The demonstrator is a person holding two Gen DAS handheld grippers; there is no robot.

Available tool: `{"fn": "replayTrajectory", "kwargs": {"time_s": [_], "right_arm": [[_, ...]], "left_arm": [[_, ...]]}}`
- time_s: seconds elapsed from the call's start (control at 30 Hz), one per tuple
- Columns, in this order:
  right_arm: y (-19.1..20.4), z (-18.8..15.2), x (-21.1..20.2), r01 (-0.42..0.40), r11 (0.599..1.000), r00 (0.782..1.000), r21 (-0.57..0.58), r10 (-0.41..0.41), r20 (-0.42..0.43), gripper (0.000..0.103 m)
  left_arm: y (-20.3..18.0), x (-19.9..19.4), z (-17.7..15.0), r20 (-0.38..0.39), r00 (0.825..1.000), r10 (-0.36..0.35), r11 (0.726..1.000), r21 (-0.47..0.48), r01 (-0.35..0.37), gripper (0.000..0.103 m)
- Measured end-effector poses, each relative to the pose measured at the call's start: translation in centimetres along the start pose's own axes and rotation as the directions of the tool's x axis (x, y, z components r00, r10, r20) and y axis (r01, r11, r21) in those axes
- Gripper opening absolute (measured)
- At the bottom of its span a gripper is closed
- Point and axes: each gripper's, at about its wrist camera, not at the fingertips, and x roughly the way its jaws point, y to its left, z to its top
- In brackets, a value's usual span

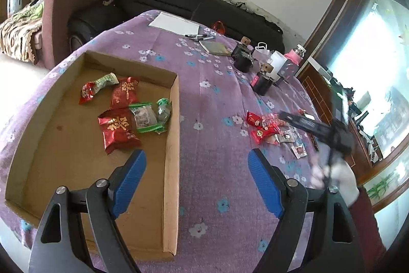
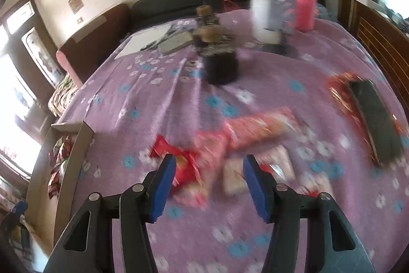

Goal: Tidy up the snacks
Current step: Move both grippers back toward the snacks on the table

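Note:
A shallow cardboard box (image 1: 171,134) lies on the left of the purple flowered cloth. Inside it are two red packets (image 1: 117,129), a red-and-green sweet (image 1: 98,87) and green-edged clear packets (image 1: 145,117). My left gripper (image 1: 196,152) is open and empty, straddling the box's right wall. A loose pile of red and pink snacks (image 1: 265,128) lies on the cloth to the right. My right gripper (image 2: 209,158) hovers over that pile (image 2: 245,129), open, with nothing pinched. It shows blurred in the left wrist view (image 1: 332,132), held by a hand (image 1: 340,178).
Black jars with cork lids (image 1: 242,55), a white cup (image 2: 263,17) and a pink bottle (image 2: 303,7) stand at the back. Paper (image 1: 175,23), pens and a notebook lie behind them. A dark flat device (image 2: 373,119) rests on a red packet at right. A sofa runs behind the table.

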Motion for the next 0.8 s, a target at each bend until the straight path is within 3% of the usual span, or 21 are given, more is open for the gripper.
{"fn": "replayTrajectory", "kwargs": {"time_s": [0.13, 0.17, 0.2, 0.3, 0.5, 0.57, 0.7, 0.8], "right_arm": [[1.0, 1.1, 4.2, 0.089, 0.996, 0.994, -0.011, -0.090, -0.058, 0.054], [1.1, 1.1, 5.1, 0.109, 0.994, 0.990, -0.019, -0.110, -0.084, 0.051], [1.4, 0.8, 6.0, 0.121, 0.992, 0.986, -0.029, -0.123, -0.113, 0.041], [2.8, -1.0, 6.0, 0.127, 0.986, 0.983, -0.110, -0.140, -0.121, 0.037], [5.5, -6.1, 2.0, -0.087, 0.968, 0.971, -0.237, 0.029, -0.235, 0.036], [4.8, -7.1, -0.1, -0.152, 0.965, 0.969, -0.215, 0.103, -0.222, 0.035], [1.6, -7.2, -4.0, -0.119, 0.983, 0.989, -0.136, 0.106, -0.103, 0.040], [1.2, -8.6, -4.6, -0.119, 0.982, 0.988, -0.146, 0.102, -0.119, 0.040]], "left_arm": [[0.4, -0.4, -0.1, 0.006, 1.000, 0.008, 1.000, -0.014, -0.008, 0.082], [0.6, -0.5, 0.0, 0.006, 1.000, 0.011, 1.000, -0.017, -0.011, 0.082], [0.7, -0.6, -0.1, 0.005, 1.000, 0.014, 1.000, -0.020, -0.014, 0.082], [1.1, -0.3, -0.1, 0.000, 1.000, 0.017, 0.999, -0.028, -0.017, 0.082], [1.0, 0.6, -0.5, -0.024, 1.000, -0.009, 1.000, -0.027, 0.008, 0.082], [0.9, 0.9, -0.6, -0.034, 0.999, -0.016, 1.000, -0.026, 0.015, 0.082], [0.6, 1.0, -0.8, -0.045, 0.999, -0.025, 0.999, -0.024, 0.024, 0.082], [0.0, 1.0, -1.0, -0.046, 0.998, -0.030, 0.999, -0.013, 0.030, 0.082]]}}
